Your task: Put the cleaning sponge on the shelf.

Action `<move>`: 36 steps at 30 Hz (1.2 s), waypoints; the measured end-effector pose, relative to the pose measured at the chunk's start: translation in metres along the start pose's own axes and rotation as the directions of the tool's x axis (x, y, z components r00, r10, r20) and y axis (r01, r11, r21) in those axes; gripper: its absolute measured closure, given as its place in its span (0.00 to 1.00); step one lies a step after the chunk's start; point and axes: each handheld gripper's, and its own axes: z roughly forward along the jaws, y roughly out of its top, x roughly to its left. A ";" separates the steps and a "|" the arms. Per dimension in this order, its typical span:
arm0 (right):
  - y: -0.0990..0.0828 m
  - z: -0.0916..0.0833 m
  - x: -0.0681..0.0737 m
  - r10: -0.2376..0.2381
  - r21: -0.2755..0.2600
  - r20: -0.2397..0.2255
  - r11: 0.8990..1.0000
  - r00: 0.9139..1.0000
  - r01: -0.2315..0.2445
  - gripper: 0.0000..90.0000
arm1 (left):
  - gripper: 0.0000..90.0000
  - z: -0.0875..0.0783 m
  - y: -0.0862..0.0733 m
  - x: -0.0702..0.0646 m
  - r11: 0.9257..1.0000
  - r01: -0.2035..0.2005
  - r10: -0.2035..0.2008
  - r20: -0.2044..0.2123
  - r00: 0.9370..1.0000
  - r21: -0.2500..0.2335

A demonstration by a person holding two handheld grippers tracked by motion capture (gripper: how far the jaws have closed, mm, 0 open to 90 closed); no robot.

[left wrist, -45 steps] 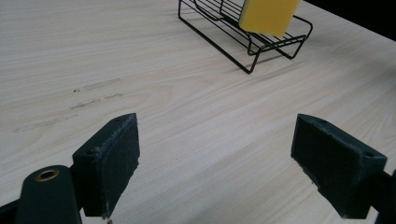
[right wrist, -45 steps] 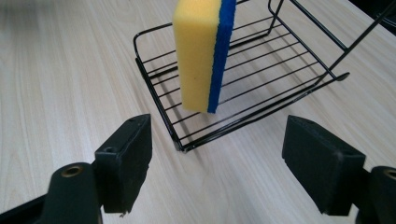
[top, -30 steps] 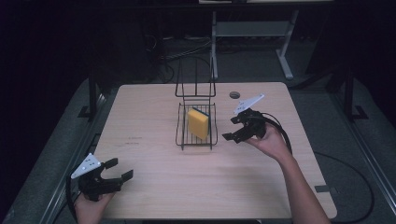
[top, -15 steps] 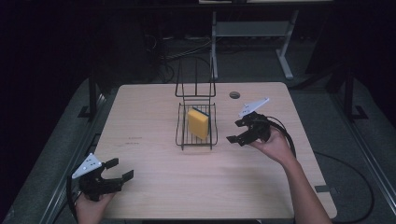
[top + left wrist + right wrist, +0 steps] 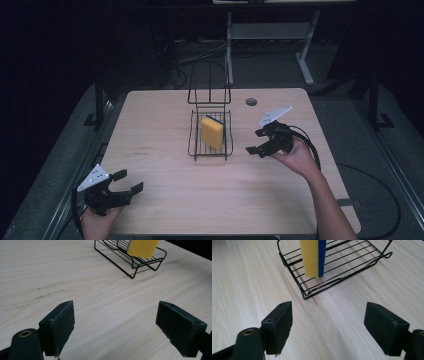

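High view puts the left gripper (image 5: 124, 183) nearest, at about seven o'clock on the table (image 5: 165, 115), by its near edge, jaws spread wide and empty. Farther in, at three o'clock of the rack (image 5: 210, 135), the right gripper (image 5: 260, 142) hovers just beside it, jaws also wide apart with nothing between them. At the table's centre the black wire rack carries a sponge (image 5: 213, 131), yellow with a blue face, standing on edge. Right gripper view shows the sponge (image 5: 313, 257) at twelve o'clock beyond the open jaws, clear of them. At one o'clock past the rack sits a round table hole (image 5: 251, 102).
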 end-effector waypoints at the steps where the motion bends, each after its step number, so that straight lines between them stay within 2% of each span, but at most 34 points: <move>1: 0.000 0.000 0.000 -0.002 0.001 0.000 1.000 1.000 0.002 0.25 | 0.16 0.000 0.000 0.000 1.000 0.000 0.000 0.000 1.000 0.000; 15: -0.015 0.000 -0.003 0.025 0.009 0.001 1.000 1.000 -0.025 0.25 | 0.16 0.000 0.000 0.000 1.000 0.001 -0.001 0.000 1.000 0.001; 24: -0.020 -0.004 -0.003 0.026 0.010 0.007 1.000 1.000 -0.026 0.25 | 0.16 0.000 0.000 0.000 1.000 0.002 -0.002 0.001 1.000 0.001; 32: -0.032 -0.001 -0.002 0.053 0.036 0.006 0.998 0.999 -0.053 0.23 | 0.16 0.001 0.000 -0.001 1.000 0.000 0.000 0.003 1.000 0.005; 36: -0.037 -0.002 -0.002 0.051 0.024 0.008 0.998 0.999 -0.051 0.23 | 0.16 0.002 0.000 -0.001 1.000 0.002 -0.002 0.005 1.000 0.004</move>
